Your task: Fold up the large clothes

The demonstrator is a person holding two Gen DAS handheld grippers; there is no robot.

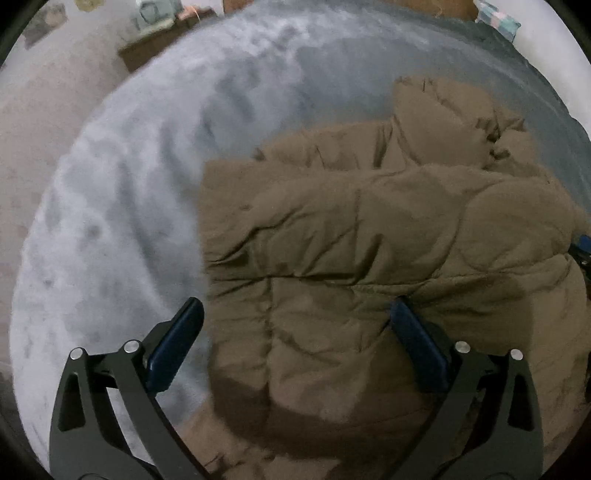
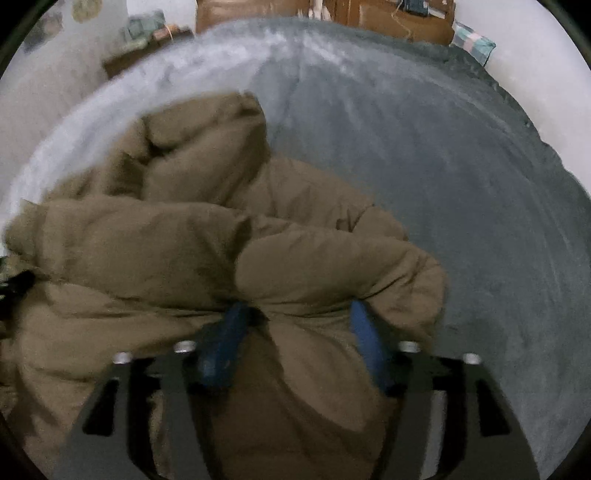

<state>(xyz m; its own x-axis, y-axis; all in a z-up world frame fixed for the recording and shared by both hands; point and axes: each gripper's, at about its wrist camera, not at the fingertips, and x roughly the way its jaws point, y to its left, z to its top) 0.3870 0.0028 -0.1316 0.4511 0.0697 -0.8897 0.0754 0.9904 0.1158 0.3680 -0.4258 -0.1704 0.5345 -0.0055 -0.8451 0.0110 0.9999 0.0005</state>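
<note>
Counting one brown puffy jacket [image 1: 369,236] lying on one grey blanket [image 1: 122,206]; counting two grippers, the left gripper [image 1: 295,314] and the right gripper [image 2: 297,314], each showing two blue pads; counting one checked pillow [image 2: 474,42] and one wooden headboard [image 2: 369,16] lying beyond

A puffy olive-brown quilted jacket [image 2: 207,258] lies bunched on a grey fleece bed cover [image 2: 424,177], toward its left edge. The right gripper [image 2: 299,328] straddles a padded fold; through the blur, its blue pads [image 2: 364,332] seem to press it.
</note>
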